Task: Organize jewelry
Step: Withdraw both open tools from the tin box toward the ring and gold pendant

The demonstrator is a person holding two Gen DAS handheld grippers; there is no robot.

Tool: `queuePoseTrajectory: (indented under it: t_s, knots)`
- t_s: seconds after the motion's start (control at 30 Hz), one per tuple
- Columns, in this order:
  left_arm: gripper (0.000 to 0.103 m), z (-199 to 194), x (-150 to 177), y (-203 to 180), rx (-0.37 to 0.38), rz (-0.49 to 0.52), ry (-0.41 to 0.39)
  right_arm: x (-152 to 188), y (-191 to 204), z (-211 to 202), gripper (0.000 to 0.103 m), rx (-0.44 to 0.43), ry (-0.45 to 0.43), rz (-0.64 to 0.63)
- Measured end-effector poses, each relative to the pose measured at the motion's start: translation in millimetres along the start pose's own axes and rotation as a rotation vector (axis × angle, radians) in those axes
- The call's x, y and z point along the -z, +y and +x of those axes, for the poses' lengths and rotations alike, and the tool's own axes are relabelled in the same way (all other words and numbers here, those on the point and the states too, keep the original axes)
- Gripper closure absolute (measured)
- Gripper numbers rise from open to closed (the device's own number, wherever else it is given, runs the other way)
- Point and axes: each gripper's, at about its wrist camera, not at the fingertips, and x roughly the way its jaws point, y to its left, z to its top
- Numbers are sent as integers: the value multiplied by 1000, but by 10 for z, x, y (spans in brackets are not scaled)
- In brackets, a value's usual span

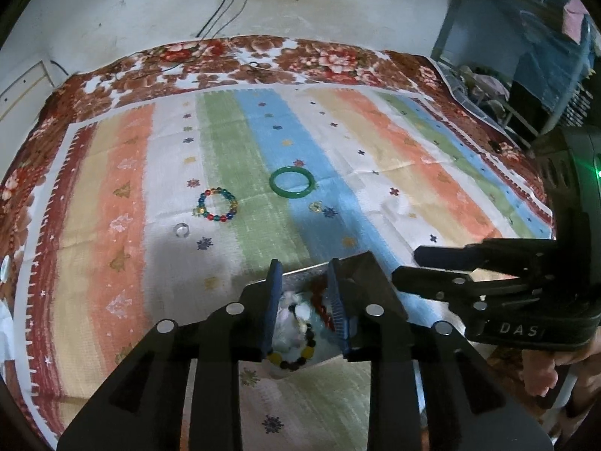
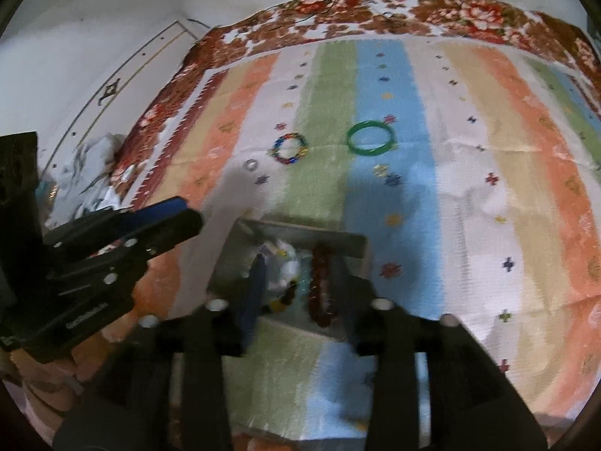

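Observation:
A shallow metal tray (image 1: 300, 274) (image 2: 349, 242) lies on the striped cloth and holds several bead bracelets, among them a dark red one (image 2: 319, 285). My left gripper (image 1: 305, 274) is open and empty above the tray. My right gripper (image 2: 296, 267) is open and empty over the same tray; it also shows from the side in the left wrist view (image 1: 420, 267). Beyond the tray lie a green bangle (image 1: 293, 182) (image 2: 371, 138), a multicoloured bead bracelet (image 1: 218, 205) (image 2: 289, 148), a silver ring (image 1: 181, 230) (image 2: 251, 165) and a small gold ring (image 1: 314, 206) (image 2: 380, 170).
The striped cloth (image 1: 375, 158) lies on a red floral blanket (image 1: 225, 60). Cables (image 1: 221, 11) hang down the far wall. A blue rack with clutter (image 1: 518, 56) stands at the right. The left gripper's body shows at the left of the right wrist view (image 2: 94, 263).

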Motion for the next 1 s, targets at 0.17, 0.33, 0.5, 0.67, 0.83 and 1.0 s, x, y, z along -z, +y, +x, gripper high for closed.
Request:
queuePoseTrajectory:
  t_s: [0.17,0.33,0.5,0.67,0.83,1.0]
  knots:
    - [71,28,-34,122,-9,-24,3,-71,-83,38,56,20,-1,22]
    - [65,126,-61,316,-36,-65,21,-160,-143,102,54,42,0,34]
    - [61,200,-98,470,-53,-93,34,-230,-178,163,51,58,2,43]
    - [56,302,-152,587,-79,-110,46,-280,-201,216,50,69,-1,56]
    - [55,404,-222,703,-109,-119,54,-325,-130,232,45,91,-22,34]
    - [53,526,-243,763,-138,-107,76,-363,-144,320,44,132,-25,28]
